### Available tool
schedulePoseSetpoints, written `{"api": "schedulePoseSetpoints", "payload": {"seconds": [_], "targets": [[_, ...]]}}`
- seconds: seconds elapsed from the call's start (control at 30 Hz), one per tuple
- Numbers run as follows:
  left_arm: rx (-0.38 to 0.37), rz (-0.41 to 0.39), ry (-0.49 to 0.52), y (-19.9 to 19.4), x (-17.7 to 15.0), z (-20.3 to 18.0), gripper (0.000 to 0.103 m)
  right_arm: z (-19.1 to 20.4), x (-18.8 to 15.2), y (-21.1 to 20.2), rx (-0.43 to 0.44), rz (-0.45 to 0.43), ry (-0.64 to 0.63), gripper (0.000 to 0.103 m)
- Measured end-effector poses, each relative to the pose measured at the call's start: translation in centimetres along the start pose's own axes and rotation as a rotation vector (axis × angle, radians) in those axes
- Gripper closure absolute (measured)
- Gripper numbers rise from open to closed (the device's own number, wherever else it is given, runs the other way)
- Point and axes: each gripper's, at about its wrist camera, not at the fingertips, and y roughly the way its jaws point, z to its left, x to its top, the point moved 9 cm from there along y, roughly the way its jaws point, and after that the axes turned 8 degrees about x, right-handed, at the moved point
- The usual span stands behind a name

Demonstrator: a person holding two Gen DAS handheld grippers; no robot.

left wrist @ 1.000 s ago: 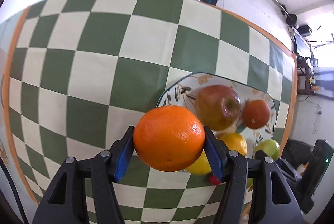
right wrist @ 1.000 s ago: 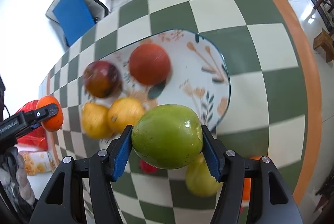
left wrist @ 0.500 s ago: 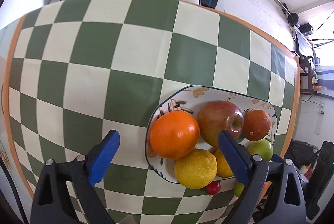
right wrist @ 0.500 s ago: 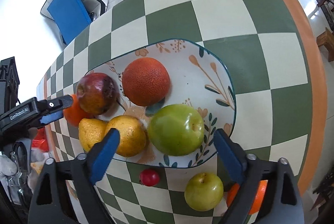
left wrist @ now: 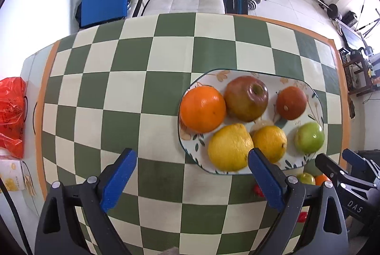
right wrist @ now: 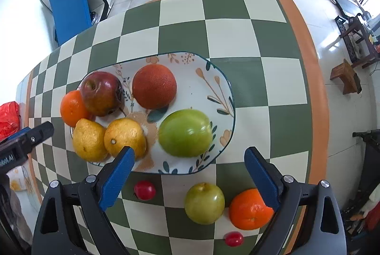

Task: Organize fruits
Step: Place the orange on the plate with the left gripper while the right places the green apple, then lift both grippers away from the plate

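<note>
Both grippers empty, jaws spread wide: left gripper (left wrist: 191,177), right gripper (right wrist: 188,175). Near table edge, off the plate: small green apple (right wrist: 204,203), orange (right wrist: 250,209), two cherry tomatoes (right wrist: 144,190). Beyond, floral plate (right wrist: 213,86) holds lemons, large green apple (right wrist: 185,133), oranges, red apple (right wrist: 102,93).

Green apple (right wrist: 185,133) blurred — red fruit (left wrist: 258,190) perhaps half-hidden.

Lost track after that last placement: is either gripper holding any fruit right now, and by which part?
Nothing is held. The left gripper and the right gripper both stand open with nothing between their blue pads; the bright orange and large green apple rest on the floral oval plate.
</note>
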Motion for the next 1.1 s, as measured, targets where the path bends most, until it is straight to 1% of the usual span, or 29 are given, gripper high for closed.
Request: {"api": "schedulePoseSetpoints", "payload": {"seconds": [0.13, 0.3, 0.63, 0.97, 1.1], "targets": [[0.002, -0.049, -0.004, -2.3, -1.3, 0.1, 0.007, 0.6, -1.2, -1.7, -0.025, -0.041, -0.022, 0.007], [0.007, -0.134, -0.008, -5.6, -2.4, 0.5, 0.007, 1.6, -2.9, -4.7, -0.049, -0.093, -0.060, 0.007], [0.001, -0.258, -0.009, -12.0, -4.5, 1.3, 0.007, 4.2, -5.3, -11.2, -0.055, -0.201, -0.099, 0.007], [-0.028, -0.335, -0.004, -16.9, -7.0, 1.3, 0.007, 5.3, -8.5, -18.0, -0.038, -0.305, -0.092, 0.007], [-0.019, -0.365, 0.004, -18.2, -7.9, 1.0, 0.007, 5.9, -9.9, -20.5, -0.031, -0.344, -0.102, 0.007]]}}
